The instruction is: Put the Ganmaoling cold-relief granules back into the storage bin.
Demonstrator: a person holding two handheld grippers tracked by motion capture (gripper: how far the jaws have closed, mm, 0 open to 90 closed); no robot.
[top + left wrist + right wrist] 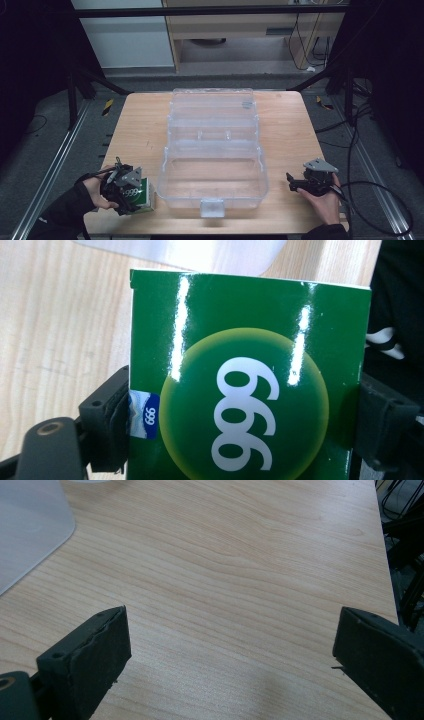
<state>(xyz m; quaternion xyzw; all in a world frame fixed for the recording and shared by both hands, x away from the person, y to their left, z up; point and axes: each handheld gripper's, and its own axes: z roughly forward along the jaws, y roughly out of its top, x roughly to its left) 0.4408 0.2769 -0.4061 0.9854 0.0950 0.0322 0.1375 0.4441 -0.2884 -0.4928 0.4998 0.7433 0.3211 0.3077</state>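
A glossy green carton (245, 365) printed with white "999" lies at the table's front left, just left of the clear box. My left gripper (134, 196) is shut on the green carton (144, 196), one black pad against each of its side faces, as the left gripper view (240, 425) shows. At the front right my right gripper (291, 182) rests in a hand, pointing left toward the clear box. Its jaws stand wide apart over bare wood in the right gripper view (230, 650), with nothing between them.
A large clear plastic storage box (165, 172) sits open in the middle of the wooden table (140, 125), its lid (212, 105) laid back behind it and a latch at its front. A corner of the clear box (30, 525) lies left of my right gripper. Cables trail off the right edge.
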